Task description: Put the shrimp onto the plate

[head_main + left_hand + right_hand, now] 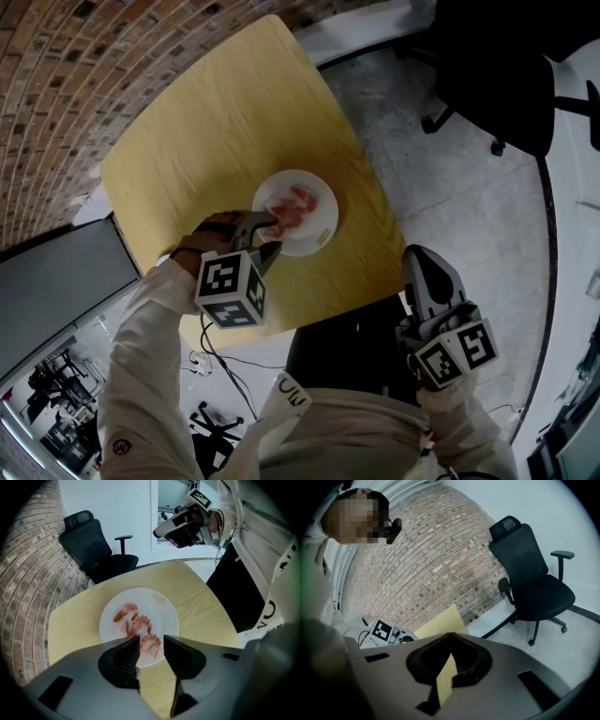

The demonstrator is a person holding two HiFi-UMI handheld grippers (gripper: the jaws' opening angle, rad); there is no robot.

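Shrimp (136,623), several pink curled ones, lie close together on the white plate (161,606), which sits on the yellow wooden tabletop (216,122) towards its near right part. None is seen off the plate.

The left claw (151,639) points steeply down over the plate's near rim. Its jaws stand clearly apart, and the ribbed pads (126,656) press on nothing. Seen along the jaws, the shrimp nearest the claw shows in the gap between the two tips, lying on the plate beyond them and not gripped; the others lie farther up the plate, past the tips. From the head view, the left claw's (272,236) tips reach the plate's (319,234) left near edge, just beside the shrimp (292,204).

The right claw (450,635) is held well off to the side, beyond the tabletop's right edge and above the floor. Its jaws are closed tip to tip, with nothing between them. Before it stand a brick wall (436,559) and a black office chair (529,578).
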